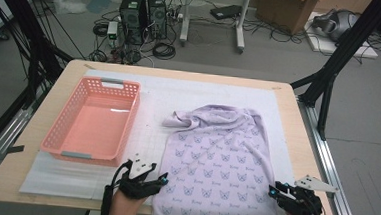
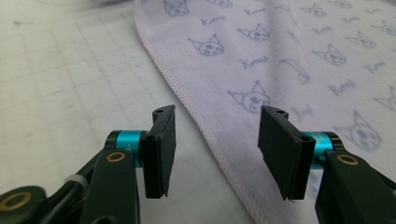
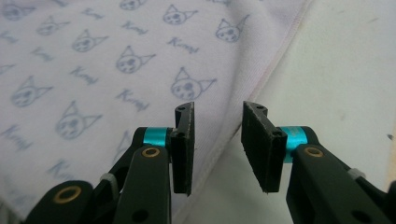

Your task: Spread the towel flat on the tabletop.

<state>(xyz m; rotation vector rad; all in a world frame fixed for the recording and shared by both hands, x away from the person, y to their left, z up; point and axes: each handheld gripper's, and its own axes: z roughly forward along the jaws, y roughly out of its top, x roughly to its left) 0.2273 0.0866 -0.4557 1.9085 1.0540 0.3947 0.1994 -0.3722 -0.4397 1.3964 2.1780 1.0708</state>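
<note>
1. Lilac cotton cloth printed with small cat faces [image 1: 218,164] lies spread on the white gridded mat [image 1: 154,100] over the pale wooden worktop [image 1: 70,70]. Near part is flat, far-left corner is rumpled and folded back.
2. Left gripper [image 1: 161,178] sits at the cloth's near-left edge. In the left gripper view its jaws stand apart with the stitched hem [image 2: 196,116] running between them, pads not touching the fabric. Holding nothing.
3. Right gripper [image 1: 275,189] sits at the near-right edge. In the right gripper view its jaws stand moderately apart, narrower than the left's, straddling the hem [image 3: 261,74]. No grip yet.
4. One gripper at each side edge looks like a setup for pinching both sides together, probably to lift or fold evenly.
5. Salmon-pink perforated plastic basket [image 1: 78,155] stands empty to the left, well apart from the cloth. Likely where the cloth ends up.
6. Risk: hem lies flat on the mat, so jaws may close on air.
</note>
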